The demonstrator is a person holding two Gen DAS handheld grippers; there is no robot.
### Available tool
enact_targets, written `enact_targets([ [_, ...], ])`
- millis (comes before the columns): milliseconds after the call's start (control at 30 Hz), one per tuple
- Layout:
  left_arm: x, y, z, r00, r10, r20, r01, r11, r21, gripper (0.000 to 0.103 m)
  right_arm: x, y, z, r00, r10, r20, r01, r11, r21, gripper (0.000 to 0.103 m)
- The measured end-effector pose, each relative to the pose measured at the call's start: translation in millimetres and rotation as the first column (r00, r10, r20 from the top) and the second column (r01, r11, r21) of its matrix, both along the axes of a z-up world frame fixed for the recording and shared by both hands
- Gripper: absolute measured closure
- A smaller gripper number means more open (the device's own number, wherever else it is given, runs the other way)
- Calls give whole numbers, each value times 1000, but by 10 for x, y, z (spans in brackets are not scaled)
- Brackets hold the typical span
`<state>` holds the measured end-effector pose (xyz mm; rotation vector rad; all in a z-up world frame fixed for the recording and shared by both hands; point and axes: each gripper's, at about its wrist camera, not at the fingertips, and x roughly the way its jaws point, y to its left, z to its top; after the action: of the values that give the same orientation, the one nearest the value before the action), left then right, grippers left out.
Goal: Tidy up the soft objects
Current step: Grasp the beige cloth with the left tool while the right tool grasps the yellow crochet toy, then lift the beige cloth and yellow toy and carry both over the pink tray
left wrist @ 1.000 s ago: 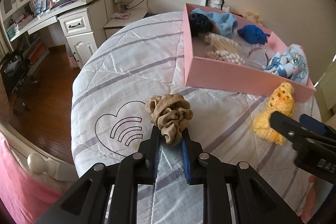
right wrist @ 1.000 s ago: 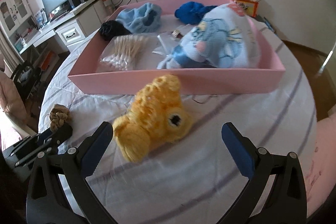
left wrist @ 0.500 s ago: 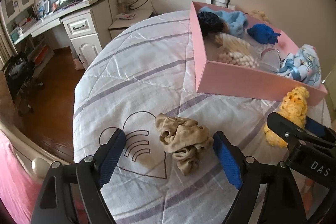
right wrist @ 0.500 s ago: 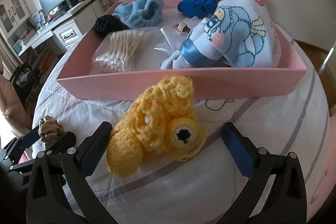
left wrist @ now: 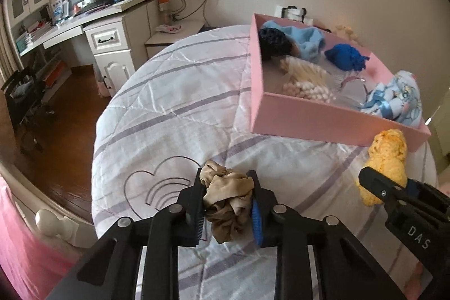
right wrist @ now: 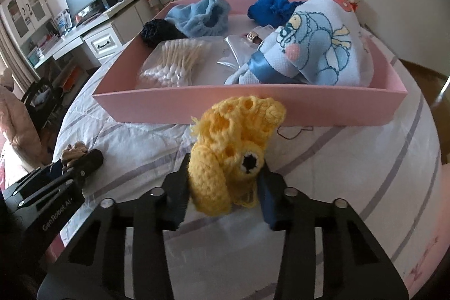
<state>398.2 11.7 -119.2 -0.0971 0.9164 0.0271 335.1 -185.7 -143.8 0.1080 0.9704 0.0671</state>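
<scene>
- Left gripper [left wrist: 226,204] has just been closing and now has its jaws clamped on the beige scrunchie [left wrist: 227,198], which bunches up between the blue pads and spills out above and below them; gripping the crumpled middle looks like the surest way to take hold of such a limp thing
- Right gripper [right wrist: 225,184] has likewise just been closing and is pinched on the lower part of the yellow crocheted toy [right wrist: 233,151], leaving its lacy upper part and its black eye free above the fingers
- Both pieces are on the quilted bedspread [left wrist: 174,108], outside the pink box [left wrist: 323,120]; the toy sits just in front of the box's near wall, the scrunchie further off beside the stitched heart
- Inside the box lie a light blue fluffy band [right wrist: 199,16], a dark scrunchie [right wrist: 157,30], a royal blue knitted piece [right wrist: 270,7], a bag of cotton swabs [right wrist: 174,63] and a rolled cartoon towel [right wrist: 317,47] tied with blue ribbon, so the box reads as the collecting place
- Gripping one item in each gripper probably lets both go over the wall together
- Free floor shows between the swabs and the towel, a likely spot for the toy, though whether either piece is lifted off the cover I cannot tell
</scene>
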Motion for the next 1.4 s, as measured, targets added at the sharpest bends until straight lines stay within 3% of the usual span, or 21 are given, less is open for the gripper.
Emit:
enact_targets([
  [367, -121, -97, 92, 1000, -12, -3, 12, 1000, -6, 82, -95, -84, 44, 1000, -20, -10, 20, 999, 27, 73],
  [733, -336, -322, 322, 999, -33, 39, 32, 999, 24, 81, -385, -238, 298, 997, -62, 43, 61, 998, 25, 74],
  [1400, -1177, -570, 1156, 971, -61, 231, 47, 997, 64, 81, -1065, -365, 1079, 971, -53, 235, 56, 998, -6, 74],
])
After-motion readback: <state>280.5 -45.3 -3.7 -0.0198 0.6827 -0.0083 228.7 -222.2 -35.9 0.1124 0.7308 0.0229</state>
